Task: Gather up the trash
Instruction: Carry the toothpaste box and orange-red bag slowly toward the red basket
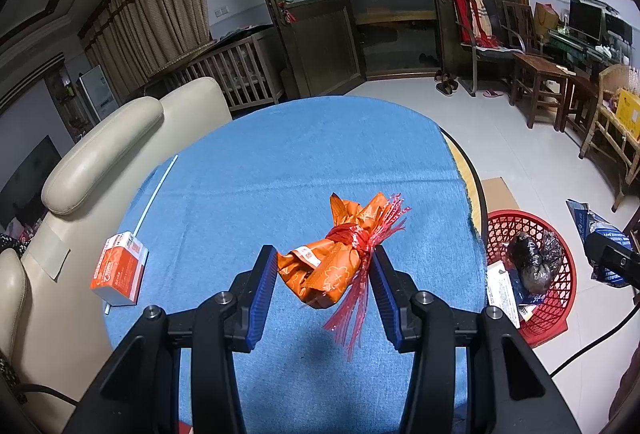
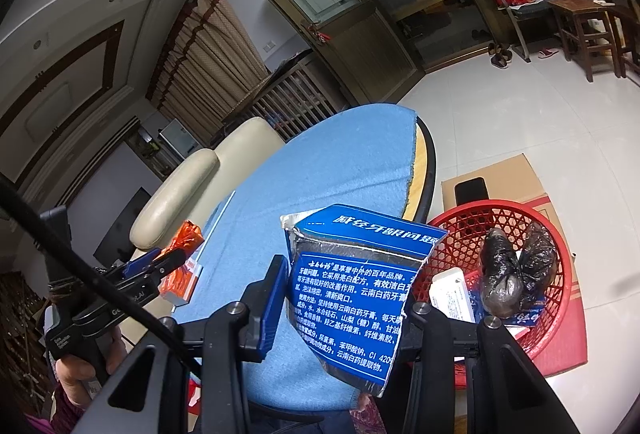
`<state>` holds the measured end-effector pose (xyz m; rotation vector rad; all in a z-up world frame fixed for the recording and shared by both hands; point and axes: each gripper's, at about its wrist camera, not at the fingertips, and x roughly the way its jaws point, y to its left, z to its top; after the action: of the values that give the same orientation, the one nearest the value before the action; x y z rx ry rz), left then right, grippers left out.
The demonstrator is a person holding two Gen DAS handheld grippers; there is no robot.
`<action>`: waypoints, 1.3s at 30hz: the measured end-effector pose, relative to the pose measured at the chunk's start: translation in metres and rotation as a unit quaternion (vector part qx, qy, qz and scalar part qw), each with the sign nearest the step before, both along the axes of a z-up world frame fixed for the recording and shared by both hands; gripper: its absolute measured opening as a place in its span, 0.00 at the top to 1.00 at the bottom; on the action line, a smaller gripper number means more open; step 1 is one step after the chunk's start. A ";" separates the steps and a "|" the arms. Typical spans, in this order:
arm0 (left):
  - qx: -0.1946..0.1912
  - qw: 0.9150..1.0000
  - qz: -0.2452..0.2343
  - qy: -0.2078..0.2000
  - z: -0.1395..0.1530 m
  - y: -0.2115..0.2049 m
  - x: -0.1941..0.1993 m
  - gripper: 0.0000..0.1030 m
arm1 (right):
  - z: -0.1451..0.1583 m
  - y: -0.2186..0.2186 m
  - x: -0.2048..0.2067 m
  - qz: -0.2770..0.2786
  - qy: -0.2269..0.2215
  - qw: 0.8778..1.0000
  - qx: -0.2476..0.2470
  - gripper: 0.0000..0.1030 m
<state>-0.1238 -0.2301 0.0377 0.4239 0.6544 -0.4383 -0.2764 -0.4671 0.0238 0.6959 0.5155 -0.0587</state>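
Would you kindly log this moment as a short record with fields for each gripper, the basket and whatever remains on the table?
left gripper: jaws shut on orange wrapper bundle, held above blue tablecloth
right gripper: jaws shut on torn blue carton
red basket: on floor beside table, holds black bags and white box
left on table: orange and white box, white straw

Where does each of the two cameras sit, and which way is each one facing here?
Left wrist: on the left gripper, facing down over the blue-clothed table; its fingers clamp an orange wrapper bundle.
Right wrist: on the right gripper, facing the table edge and red basket; its fingers hold a torn blue box; a hand shows lower left.
Shared: table, basket, orange-white carton, cream sofa, doors.
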 end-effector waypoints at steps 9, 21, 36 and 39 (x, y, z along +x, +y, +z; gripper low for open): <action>0.003 1.000 -0.002 0.002 -0.003 -0.002 0.001 0.52 | 0.000 0.001 0.001 -0.003 0.003 1.000 0.002 0.57; 0.010 1.000 -0.005 0.010 -0.010 -0.003 0.002 0.52 | -0.004 0.001 0.003 -0.011 0.009 1.000 0.008 0.57; 0.018 1.000 -0.009 0.013 -0.015 -0.004 0.001 0.52 | -0.010 -0.006 0.006 -0.020 0.018 0.999 0.021 0.57; 0.018 1.000 -0.009 0.014 -0.015 -0.004 0.000 0.52 | -0.011 -0.006 0.006 -0.022 0.020 0.999 0.021 0.57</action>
<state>-0.1236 -0.2341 0.0222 0.4583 0.6872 -0.4510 -0.2705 -0.4735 0.0128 0.7488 0.5406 -0.1029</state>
